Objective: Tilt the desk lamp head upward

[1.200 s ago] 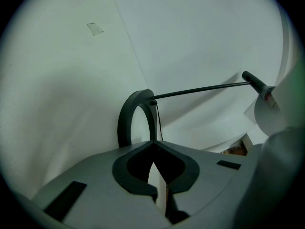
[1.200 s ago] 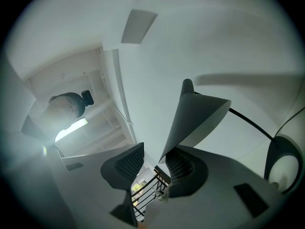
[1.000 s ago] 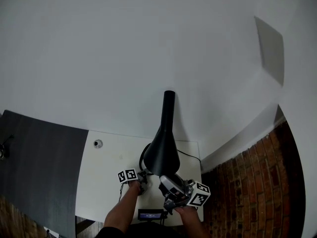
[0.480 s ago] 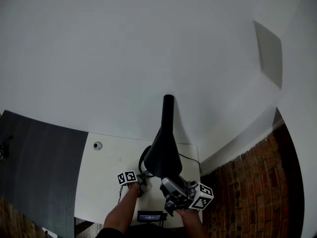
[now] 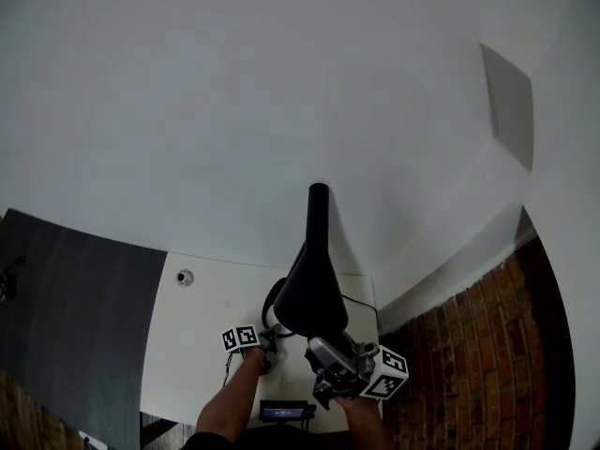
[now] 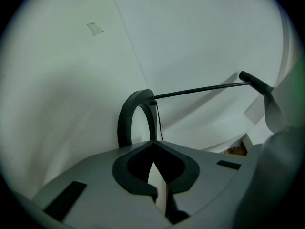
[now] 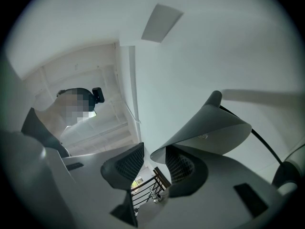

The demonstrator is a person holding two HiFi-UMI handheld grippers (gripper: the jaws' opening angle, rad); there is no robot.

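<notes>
The black desk lamp head [image 5: 307, 293] is a cone with its long neck pointing up the head view, above a white desk [image 5: 187, 345]. My right gripper [image 5: 319, 345] is under the shade's lower rim. In the right gripper view the shade [image 7: 209, 128] has its rim in the gap between the jaws of the right gripper [image 7: 153, 163], against the right pad [image 7: 183, 168]; the jaws stand apart. My left gripper [image 5: 269, 345] is low beside the lamp base. In the left gripper view the left gripper [image 6: 152, 144] is shut and holds nothing, facing the lamp's ring-shaped base [image 6: 128, 123] and thin rod [image 6: 200, 88].
A small round object [image 5: 186, 277] lies on the desk's far left. A small device with a lit screen [image 5: 286, 408] sits at the near edge. The lamp cable [image 5: 358, 298] runs right. Brick flooring [image 5: 469, 364] is right, a dark surface [image 5: 66, 317] left.
The right gripper has shifted slightly down and to the right under the shade. The lamp head's neck tip sits a little lower in the view. The left gripper has barely moved.
</notes>
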